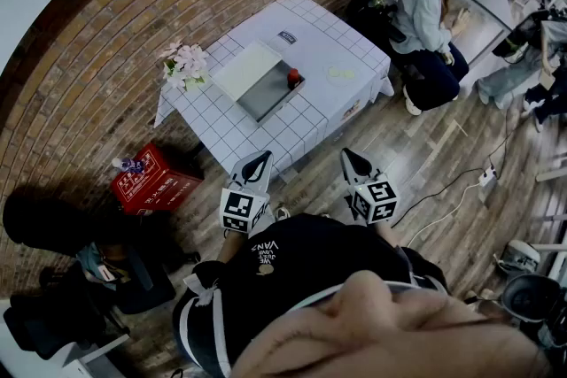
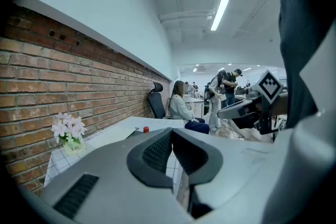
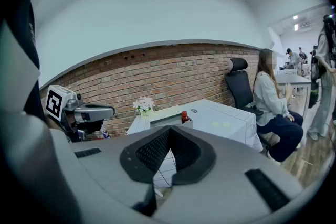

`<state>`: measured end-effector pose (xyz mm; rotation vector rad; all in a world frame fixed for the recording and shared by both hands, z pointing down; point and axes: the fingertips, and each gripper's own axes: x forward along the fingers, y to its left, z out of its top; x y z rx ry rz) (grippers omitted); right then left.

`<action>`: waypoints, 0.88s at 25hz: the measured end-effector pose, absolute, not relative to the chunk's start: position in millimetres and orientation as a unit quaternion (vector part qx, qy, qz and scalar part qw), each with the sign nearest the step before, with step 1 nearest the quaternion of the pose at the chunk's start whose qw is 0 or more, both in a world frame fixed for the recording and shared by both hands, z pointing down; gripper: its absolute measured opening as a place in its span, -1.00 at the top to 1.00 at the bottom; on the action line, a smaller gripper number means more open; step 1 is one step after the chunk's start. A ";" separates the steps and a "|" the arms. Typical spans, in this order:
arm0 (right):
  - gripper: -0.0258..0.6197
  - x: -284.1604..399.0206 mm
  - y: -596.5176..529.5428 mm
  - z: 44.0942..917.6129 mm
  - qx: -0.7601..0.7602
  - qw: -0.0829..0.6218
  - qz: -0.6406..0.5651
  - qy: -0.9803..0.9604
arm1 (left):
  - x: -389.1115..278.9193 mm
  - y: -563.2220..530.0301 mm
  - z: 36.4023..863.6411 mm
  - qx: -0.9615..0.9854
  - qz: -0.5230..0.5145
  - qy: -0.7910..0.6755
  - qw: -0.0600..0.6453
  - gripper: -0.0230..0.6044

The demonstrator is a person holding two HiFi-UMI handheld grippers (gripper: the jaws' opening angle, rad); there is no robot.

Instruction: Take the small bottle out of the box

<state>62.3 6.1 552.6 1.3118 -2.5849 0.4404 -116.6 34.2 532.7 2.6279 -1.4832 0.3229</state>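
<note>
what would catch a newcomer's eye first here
The white checked table by the brick wall stands out, with an open grey box on it and a small bottle with a red cap standing in the box's corner. Nearer the camera, the left gripper and right gripper hang shut and empty, short of the table.

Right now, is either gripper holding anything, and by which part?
Nothing is held. The left gripper and right gripper are both shut and empty. The small bottle stands in the box, well apart from both.
</note>
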 end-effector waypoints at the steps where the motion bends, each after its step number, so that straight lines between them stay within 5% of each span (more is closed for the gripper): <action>1: 0.92 61.0 6.5 552.2 0.446 0.104 0.149 -0.876 | -117.4 34.5 532.2 0.865 0.106 -0.487 0.051 0.89; 22: 0.91 29.3 3.5 552.7 0.516 0.029 0.173 -0.838 | -175.6 26.7 548.7 0.883 0.106 -0.455 0.057 0.89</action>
